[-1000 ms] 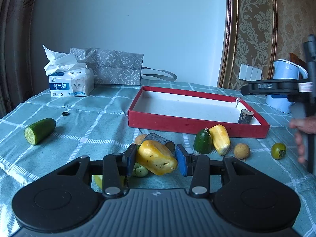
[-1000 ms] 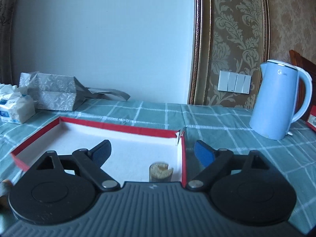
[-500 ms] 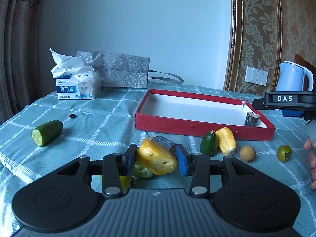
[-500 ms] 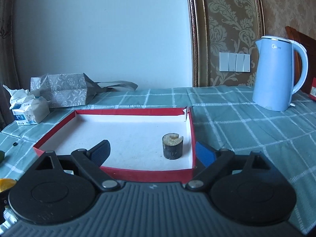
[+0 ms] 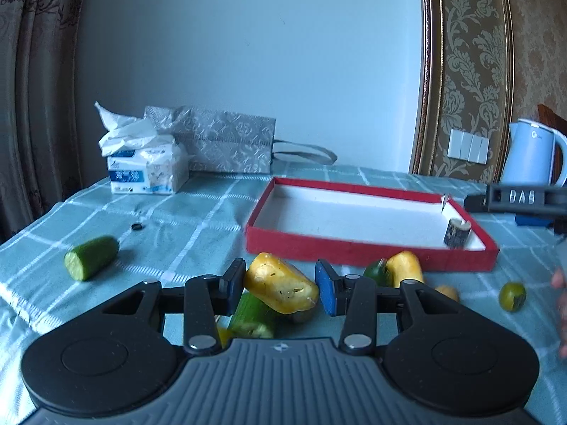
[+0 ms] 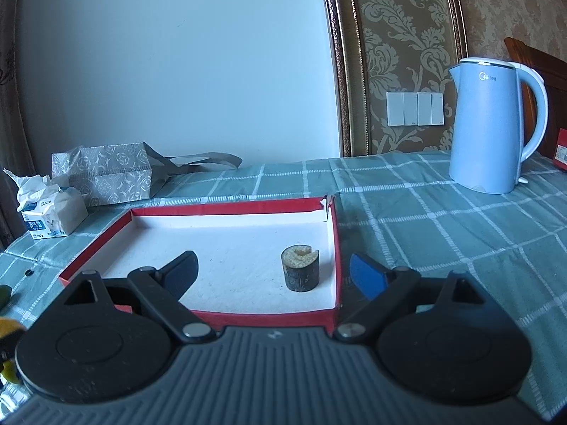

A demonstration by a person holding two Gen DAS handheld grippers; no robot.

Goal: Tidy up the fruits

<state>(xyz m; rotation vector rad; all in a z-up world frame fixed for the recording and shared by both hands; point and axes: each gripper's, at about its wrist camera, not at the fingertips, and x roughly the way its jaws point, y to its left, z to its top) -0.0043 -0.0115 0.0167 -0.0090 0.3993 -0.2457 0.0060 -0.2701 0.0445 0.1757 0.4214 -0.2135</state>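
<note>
Yellow fruit (image 5: 280,288), waxy and blunt-ended with small brown flecks on its skin, sits clamped between the narrowed pads of the left gripper (image 5: 281,288), raised above the checked tablecloth (image 5: 184,226) just as it was a second ago; the grip has not changed. What has changed is the view around it: the red tray (image 5: 368,248) now lies farther right and the cut cucumber (image 5: 91,257) closer in, while a green piece (image 5: 252,315) shows beneath the held fruit. Short of the tray's near wall rest a dark green fruit (image 5: 376,272), a second yellow fruit (image 5: 404,269) touching it, and a small green round fruit (image 5: 512,296) well to the right. From the right wrist, the right gripper (image 6: 273,274) stands wide open with nothing between its fingers, and it has drawn back, so the whole tray (image 6: 226,318) is in view where earlier only its far part showed. A short dark cylinder (image 6: 300,272) with a pale notched top stands upright in the tray's near right corner. Behind are a tissue pack (image 5: 145,170), a silver gift bag (image 5: 226,148) and a blue kettle (image 6: 490,127).
</note>
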